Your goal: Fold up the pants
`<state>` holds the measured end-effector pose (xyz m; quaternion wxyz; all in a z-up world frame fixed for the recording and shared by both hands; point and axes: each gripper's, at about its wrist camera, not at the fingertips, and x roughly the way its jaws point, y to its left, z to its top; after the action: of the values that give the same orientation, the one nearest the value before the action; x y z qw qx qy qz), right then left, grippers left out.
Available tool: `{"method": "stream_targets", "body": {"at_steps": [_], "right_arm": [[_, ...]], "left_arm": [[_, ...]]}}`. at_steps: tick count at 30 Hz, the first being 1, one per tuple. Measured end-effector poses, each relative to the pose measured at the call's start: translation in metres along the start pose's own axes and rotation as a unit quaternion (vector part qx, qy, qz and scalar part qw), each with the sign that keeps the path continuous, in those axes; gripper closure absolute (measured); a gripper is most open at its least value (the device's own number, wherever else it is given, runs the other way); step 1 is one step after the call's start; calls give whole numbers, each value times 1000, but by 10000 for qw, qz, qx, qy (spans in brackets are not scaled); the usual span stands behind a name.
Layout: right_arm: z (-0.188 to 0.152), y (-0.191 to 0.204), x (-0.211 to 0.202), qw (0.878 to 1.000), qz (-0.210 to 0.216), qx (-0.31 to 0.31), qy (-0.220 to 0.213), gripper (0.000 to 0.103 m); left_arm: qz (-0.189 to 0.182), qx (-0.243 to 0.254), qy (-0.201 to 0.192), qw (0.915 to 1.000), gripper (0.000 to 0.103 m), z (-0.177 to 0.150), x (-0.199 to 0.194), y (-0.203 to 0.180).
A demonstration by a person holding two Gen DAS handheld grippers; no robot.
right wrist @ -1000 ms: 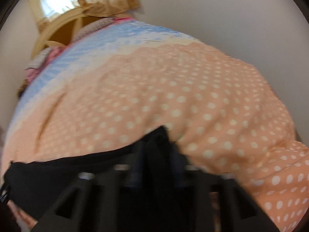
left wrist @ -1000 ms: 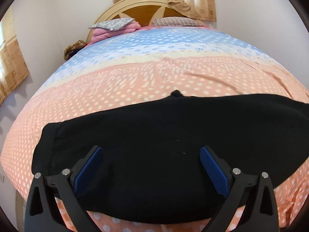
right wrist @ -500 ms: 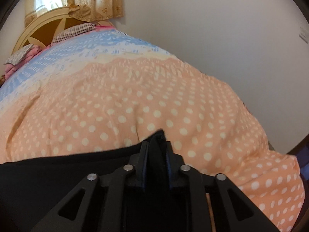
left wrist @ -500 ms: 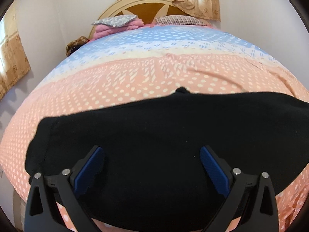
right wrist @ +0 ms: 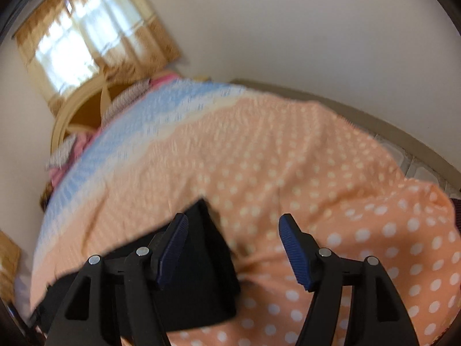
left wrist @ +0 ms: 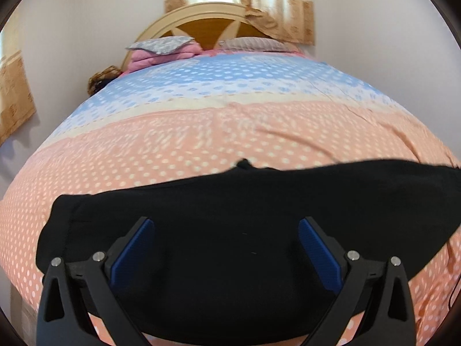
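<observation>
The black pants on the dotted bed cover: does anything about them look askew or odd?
Mostly tidy: the black fabric pants lie flat across the peach dotted bed cover. One small dark nub sticks out past their far edge, so that edge is uneven.

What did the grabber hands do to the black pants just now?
The right gripper has just been opening and let go of the black pants; their end now lies on the dotted bedspread, partly between its fingers. The left gripper stayed open above the pants, which still lie flat.
</observation>
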<state>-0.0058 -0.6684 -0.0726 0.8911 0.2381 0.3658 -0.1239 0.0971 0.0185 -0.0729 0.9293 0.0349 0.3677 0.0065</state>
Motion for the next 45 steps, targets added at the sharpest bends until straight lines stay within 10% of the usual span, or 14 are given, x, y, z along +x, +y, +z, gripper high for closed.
{"method": "stream_targets", "body": {"at_steps": [8,11,14,21,29,35,40,45], "right_arm": [[-24,24,35,9961,-80,-726,489,40],[-27,39,45,9915,-305,-1027,733,82],[-24,54,35,9892,-464,-1230,642,90],[-26,166,-49,9809,421,-1896,-84,90],[-151,337,-21,9249,1283,-3544,495,90],[-228,378,24,9164,1097,-3816,497,85],[-271,391,19,8884,613,-4529,-435,46],[-262,379,-8,8754,1863,-4449,323,45]], "left_arm": [[-91,228,25,9997,1,5,-3,-16],[-82,172,58,9998,1,3,-3,-12],[-95,126,43,9999,1,3,-4,-7],[-191,-129,-88,9997,1,7,-6,12],[-360,-176,-200,9990,1,3,-8,25],[-318,-326,-202,9988,1,2,-4,44],[-276,-350,-169,9989,1,3,1,50],[-298,-276,-170,9990,1,5,2,47]]}}
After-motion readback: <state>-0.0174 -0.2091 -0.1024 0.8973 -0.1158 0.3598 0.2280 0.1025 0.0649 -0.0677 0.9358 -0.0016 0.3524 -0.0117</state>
